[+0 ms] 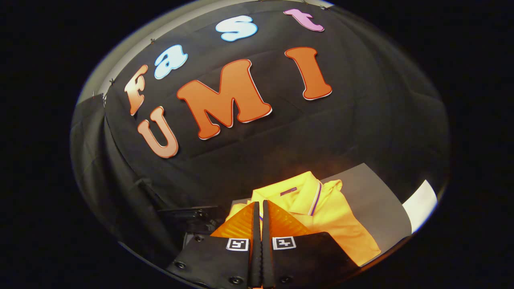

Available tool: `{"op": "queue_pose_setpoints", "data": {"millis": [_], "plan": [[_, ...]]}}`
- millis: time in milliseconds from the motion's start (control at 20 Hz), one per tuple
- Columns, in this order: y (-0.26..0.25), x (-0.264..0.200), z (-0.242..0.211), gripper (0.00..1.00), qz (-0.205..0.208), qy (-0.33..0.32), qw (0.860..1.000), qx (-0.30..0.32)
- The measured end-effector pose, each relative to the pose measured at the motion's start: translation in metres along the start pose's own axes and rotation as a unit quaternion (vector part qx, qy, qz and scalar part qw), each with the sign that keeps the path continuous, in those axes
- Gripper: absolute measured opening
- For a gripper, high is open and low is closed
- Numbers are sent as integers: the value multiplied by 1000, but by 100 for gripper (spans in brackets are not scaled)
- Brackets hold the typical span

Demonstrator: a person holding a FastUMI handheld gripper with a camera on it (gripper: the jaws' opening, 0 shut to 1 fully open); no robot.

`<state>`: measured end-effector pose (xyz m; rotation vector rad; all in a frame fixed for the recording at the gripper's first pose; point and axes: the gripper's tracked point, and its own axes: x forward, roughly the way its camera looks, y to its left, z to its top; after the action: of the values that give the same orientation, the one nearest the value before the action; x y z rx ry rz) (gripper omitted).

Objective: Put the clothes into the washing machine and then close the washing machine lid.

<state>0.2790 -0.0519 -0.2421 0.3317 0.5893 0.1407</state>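
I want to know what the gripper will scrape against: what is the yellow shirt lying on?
The yellow shirt lies on a grey surface beyond the closed, empty fingers. The shirt covers whatever is directly beneath it.

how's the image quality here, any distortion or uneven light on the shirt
Gripper view: strong fisheye bending, so the grey surface under the yellow shirt looks tilted and curved. Light falls brightly on the shirt and fades to dark on the booth wall, with an orange glow just above the collar. The tool, fingers closed together, is sharp.
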Motion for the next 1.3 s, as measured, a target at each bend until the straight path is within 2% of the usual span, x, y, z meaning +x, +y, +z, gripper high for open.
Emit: {"op": "queue_pose_setpoints", "data": {"millis": [100,150,200,250,300,350,400,550,650,1150,1300], "plan": [[-14,8,-13,10,-33,27,999,-33],[-19,15,-23,27,-46,37,997,-48],[-15,17,-25,45,-40,37,997,-52],[-13,20,-28,47,-40,41,997,-51],[-12,21,-31,44,-36,46,997,-50],[-11,21,-35,51,-36,53,997,-50],[-12,24,-35,69,-36,53,997,-53],[-12,33,-43,93,-35,68,995,-68],[-17,38,-50,98,-42,82,993,-75],[-41,58,-83,99,-73,132,985,-83],[-49,60,-85,81,-95,136,981,-106]]}}
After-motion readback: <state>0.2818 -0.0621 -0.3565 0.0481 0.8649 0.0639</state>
